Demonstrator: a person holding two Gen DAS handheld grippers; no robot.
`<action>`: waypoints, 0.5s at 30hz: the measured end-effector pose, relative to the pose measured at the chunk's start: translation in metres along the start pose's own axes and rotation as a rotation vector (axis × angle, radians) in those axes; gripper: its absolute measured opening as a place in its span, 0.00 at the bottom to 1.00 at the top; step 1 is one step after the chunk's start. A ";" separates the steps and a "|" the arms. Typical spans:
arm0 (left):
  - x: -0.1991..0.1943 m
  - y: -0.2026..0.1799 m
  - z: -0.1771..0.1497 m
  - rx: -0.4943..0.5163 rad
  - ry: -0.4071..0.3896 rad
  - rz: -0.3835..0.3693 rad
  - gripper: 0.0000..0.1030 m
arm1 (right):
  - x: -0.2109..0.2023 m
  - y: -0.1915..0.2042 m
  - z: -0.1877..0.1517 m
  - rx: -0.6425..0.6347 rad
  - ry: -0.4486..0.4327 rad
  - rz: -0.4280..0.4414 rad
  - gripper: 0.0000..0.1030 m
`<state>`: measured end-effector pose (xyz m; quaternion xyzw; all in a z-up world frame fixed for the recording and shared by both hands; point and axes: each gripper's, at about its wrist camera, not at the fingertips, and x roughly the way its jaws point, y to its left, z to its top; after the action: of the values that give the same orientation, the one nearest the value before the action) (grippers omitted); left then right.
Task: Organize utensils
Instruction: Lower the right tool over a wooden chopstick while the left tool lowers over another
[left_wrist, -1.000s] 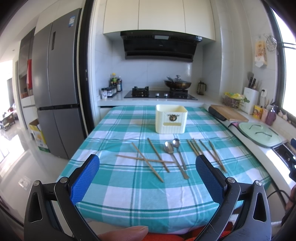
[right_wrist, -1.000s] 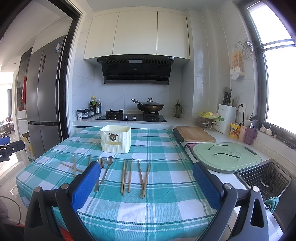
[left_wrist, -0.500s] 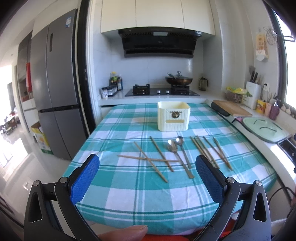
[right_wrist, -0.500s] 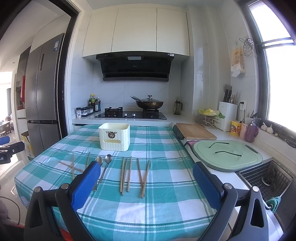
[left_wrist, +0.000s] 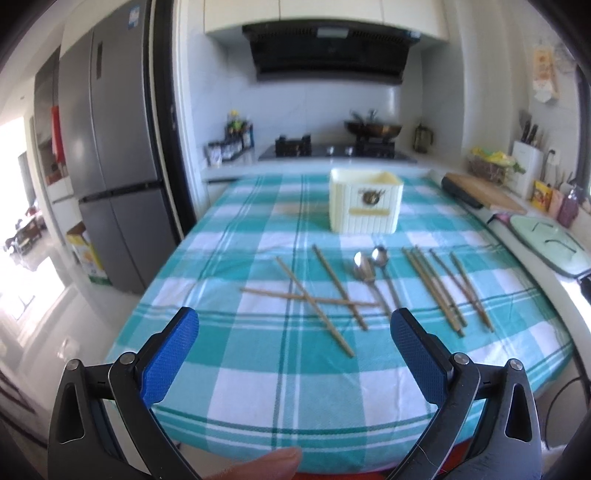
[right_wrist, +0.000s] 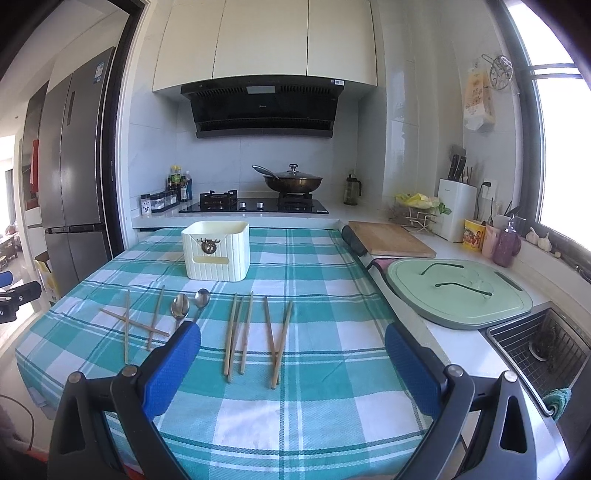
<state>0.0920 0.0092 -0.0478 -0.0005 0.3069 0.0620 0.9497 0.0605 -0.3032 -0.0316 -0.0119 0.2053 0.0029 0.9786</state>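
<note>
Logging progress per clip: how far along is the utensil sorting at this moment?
Nothing looks done: no utensil shows above the rim of the cream holder. Nothing is in hand: the left gripper and right gripper are both open, short of the table. Left: the chopsticks and two spoons, all lying on the checked cloth.

Right hand-held gripper (right_wrist: 291, 350): blue-padded fingers (right_wrist: 173, 365) spread wide apart, nothing between them, held above the near edge of the desk (right_wrist: 332, 406).

Desk: covered in teal-and-white checked cloth.

Cream utensil holder (right_wrist: 216, 251): upright, towards the far side of the desk.

Two metal spoons (right_wrist: 188, 304): side by side, in front of the holder; handles partly hidden behind the left finger.

Chopsticks, left group (right_wrist: 142, 325): crossed over one another.

Chopsticks, centre group (right_wrist: 238, 332): roughly parallel, just right of the spoons.

Chopsticks, right pair (right_wrist: 277, 336): converging at their near ends.

Green lid (right_wrist: 458, 295): flat on the counter, beside the sink (right_wrist: 543, 347).
</note>
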 end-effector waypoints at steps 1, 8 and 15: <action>0.009 0.002 -0.001 -0.013 0.028 0.007 1.00 | 0.005 -0.001 -0.001 -0.003 0.009 0.000 0.99; 0.065 0.013 -0.011 -0.075 0.162 0.018 1.00 | 0.036 -0.006 -0.001 -0.015 0.045 -0.023 0.99; 0.096 0.007 -0.009 -0.064 0.212 -0.006 1.00 | 0.097 -0.024 -0.006 -0.012 0.132 -0.014 0.99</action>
<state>0.1631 0.0266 -0.1109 -0.0386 0.4035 0.0684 0.9116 0.1475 -0.3272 -0.0758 -0.0194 0.2693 -0.0034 0.9628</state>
